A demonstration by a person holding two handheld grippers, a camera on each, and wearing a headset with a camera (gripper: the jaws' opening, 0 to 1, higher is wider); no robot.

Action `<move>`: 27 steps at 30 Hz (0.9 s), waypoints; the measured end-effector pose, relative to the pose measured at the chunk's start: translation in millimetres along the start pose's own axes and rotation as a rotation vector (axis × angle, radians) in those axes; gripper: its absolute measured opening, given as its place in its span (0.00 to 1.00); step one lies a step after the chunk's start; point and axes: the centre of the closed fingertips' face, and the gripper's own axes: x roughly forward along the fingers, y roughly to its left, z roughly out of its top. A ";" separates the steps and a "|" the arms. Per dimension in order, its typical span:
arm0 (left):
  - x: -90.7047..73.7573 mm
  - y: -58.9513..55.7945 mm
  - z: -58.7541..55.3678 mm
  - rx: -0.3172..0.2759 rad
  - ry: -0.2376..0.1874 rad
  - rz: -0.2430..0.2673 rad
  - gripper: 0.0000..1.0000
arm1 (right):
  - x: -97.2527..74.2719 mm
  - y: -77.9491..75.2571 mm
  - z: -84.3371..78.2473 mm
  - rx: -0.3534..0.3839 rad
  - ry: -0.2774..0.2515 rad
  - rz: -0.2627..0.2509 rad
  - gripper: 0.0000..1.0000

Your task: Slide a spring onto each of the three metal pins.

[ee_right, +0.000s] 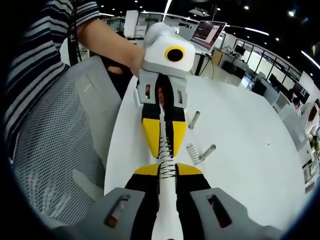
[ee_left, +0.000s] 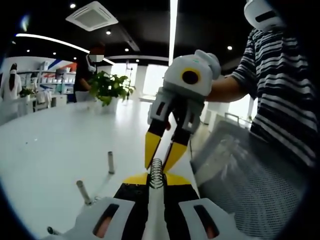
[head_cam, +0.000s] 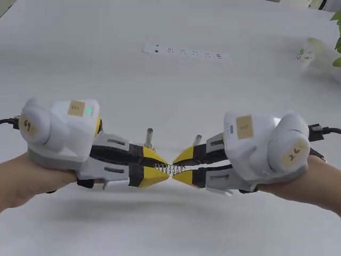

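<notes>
Head view has the left claw [head_cam: 163,170] and the right claw [head_cam: 183,169] meeting tip to tip low over the white counter [head_cam: 106,74], with a spring [head_cam: 173,169] running across the short gap between them. The left claw is clenched on one end of that spring. The right claw looks clenched on the other end, though the left gripper view shows its yellow tips angled in a narrow V, so its bite may be light. Holding the coil from both ends like this reads as a hand-over or a re-grip, probably to get the spring lined up along one claw with a free end open for a pin. Two metal pins [head_cam: 148,137] stand upright just behind the claws, both bare, which keeps the target close once the grip is sorted. Right gripper view shows a second spring [ee_right: 191,152] loose on the counter just beside the foot of one pin, not threaded onto it. Judging by this, no pin seen here has been fitted yet.
</notes>
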 end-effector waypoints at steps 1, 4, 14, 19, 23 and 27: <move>0.0 0.1 -0.1 0.000 0.000 0.000 0.02 | -0.1 0.2 0.0 0.005 -0.002 0.000 0.09; -0.1 -0.7 -0.5 -0.003 0.003 -0.001 0.02 | -0.7 0.4 -0.7 0.018 -0.005 0.001 0.09; -1.4 -2.4 -2.5 -0.006 0.013 -0.008 0.02 | -2.2 5.0 -10.5 0.048 -0.005 0.006 0.10; -1.0 -3.0 -3.0 -0.015 0.012 -0.013 0.02 | -2.7 4.7 -9.2 0.019 -0.003 0.000 0.08; -1.3 -3.4 -3.5 -0.021 0.012 -0.014 0.02 | -3.6 5.2 -8.5 0.016 -0.009 0.003 0.08; -1.7 -3.6 -4.4 -0.025 0.016 -0.015 0.02 | -6.4 5.9 -5.6 0.001 -0.016 0.003 0.08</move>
